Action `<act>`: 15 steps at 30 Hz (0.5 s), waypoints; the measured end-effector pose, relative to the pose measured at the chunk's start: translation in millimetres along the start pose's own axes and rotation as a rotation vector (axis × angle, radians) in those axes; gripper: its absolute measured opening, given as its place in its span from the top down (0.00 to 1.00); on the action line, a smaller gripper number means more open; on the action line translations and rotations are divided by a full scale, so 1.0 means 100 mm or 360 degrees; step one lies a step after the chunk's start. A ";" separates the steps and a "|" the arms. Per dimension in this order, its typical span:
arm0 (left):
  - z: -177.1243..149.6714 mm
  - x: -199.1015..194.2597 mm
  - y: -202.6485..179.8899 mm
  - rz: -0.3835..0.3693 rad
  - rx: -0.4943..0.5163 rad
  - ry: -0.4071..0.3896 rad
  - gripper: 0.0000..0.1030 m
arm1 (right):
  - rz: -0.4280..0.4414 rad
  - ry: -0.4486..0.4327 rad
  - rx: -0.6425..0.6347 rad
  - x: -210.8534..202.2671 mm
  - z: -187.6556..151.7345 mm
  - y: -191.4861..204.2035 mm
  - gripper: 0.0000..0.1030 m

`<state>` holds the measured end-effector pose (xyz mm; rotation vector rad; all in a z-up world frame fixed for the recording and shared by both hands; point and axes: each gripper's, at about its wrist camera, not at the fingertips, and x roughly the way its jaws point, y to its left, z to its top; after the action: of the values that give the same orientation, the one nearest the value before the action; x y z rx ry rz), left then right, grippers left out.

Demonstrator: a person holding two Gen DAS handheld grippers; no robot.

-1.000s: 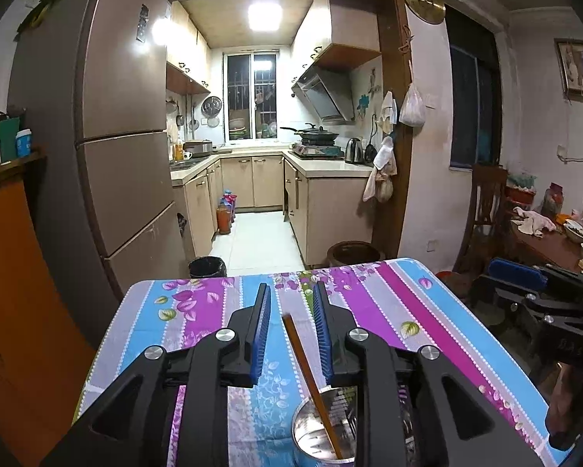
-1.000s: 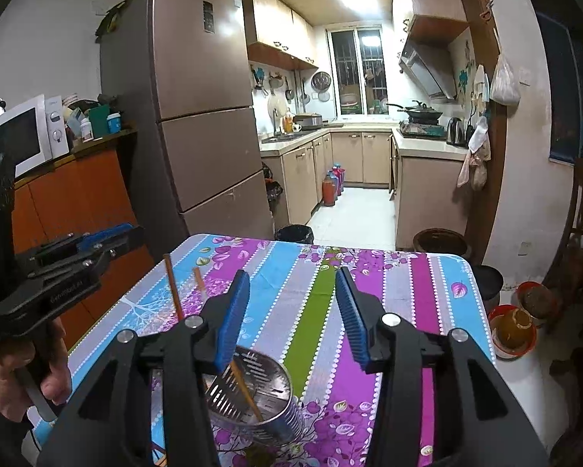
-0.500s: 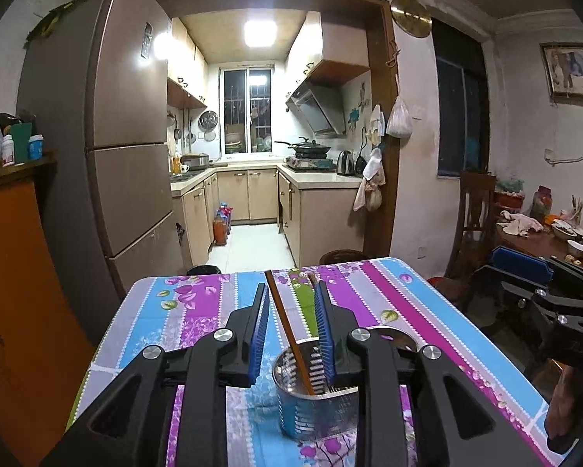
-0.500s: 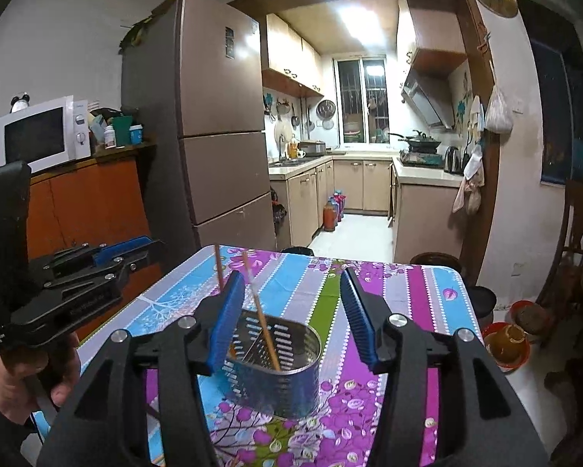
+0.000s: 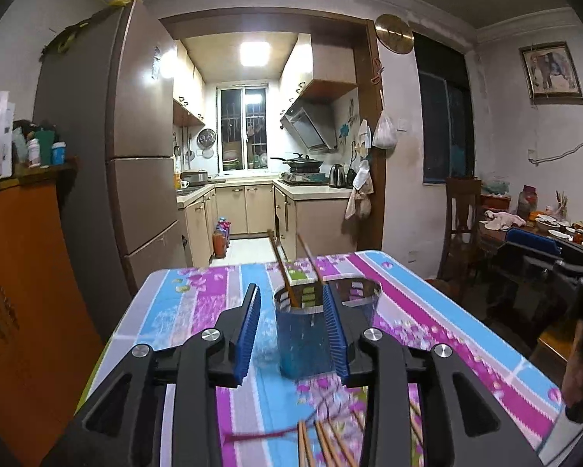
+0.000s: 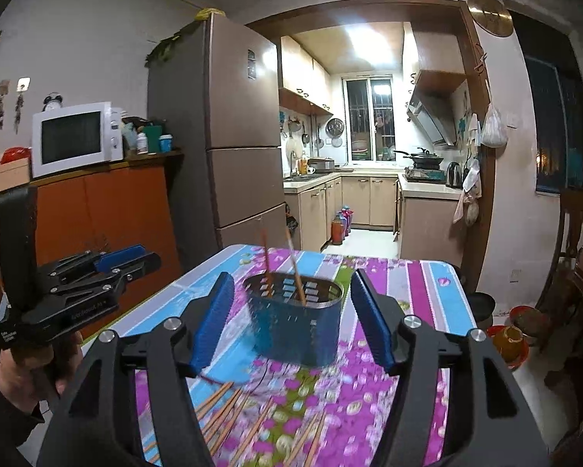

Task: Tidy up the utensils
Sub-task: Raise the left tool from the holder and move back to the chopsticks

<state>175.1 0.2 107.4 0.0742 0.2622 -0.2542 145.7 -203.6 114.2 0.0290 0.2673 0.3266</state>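
Left gripper (image 5: 293,332) pulled back from utensil holder (image 5: 322,330); jaws just widened, apart, nothing between. Holder stood mid-bench (image 5: 427,311) on floral cloth, two chopsticks (image 6: 295,268) inside. Loose chopsticks (image 6: 229,408) lay near bench edge, unsorted. Right gripper (image 6: 291,319) likewise retreated, jaws spreading, empty. Judged: both freed for next pickup.

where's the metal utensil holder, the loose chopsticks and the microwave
metal utensil holder (image 6: 295,330), right wrist view, front wall
loose chopsticks (image 6: 221,416), right wrist view, middle of the bundle lying on the tablecloth
microwave (image 6: 73,140), right wrist view, door window
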 end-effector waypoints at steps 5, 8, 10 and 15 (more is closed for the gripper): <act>-0.41 -0.40 0.04 0.0006 0.0008 0.0032 0.65 | 0.0019 0.0017 0.0028 -0.31 -0.30 0.09 0.42; -0.64 -0.59 0.05 0.0017 0.0015 0.0051 0.65 | 0.0022 0.0031 0.0033 -0.46 -0.49 0.16 0.42; -0.81 -0.69 0.06 0.0008 0.0017 0.0075 0.65 | 0.0027 0.0046 0.0040 -0.54 -0.61 0.20 0.42; -1.27 -0.87 0.04 -0.0031 0.0055 0.0126 0.65 | 0.0011 0.0056 0.0049 -0.73 -0.90 0.33 0.43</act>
<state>64.0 38.2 8.1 0.1158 0.3377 -0.2754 44.9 -196.6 48.2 0.0544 0.3070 0.3303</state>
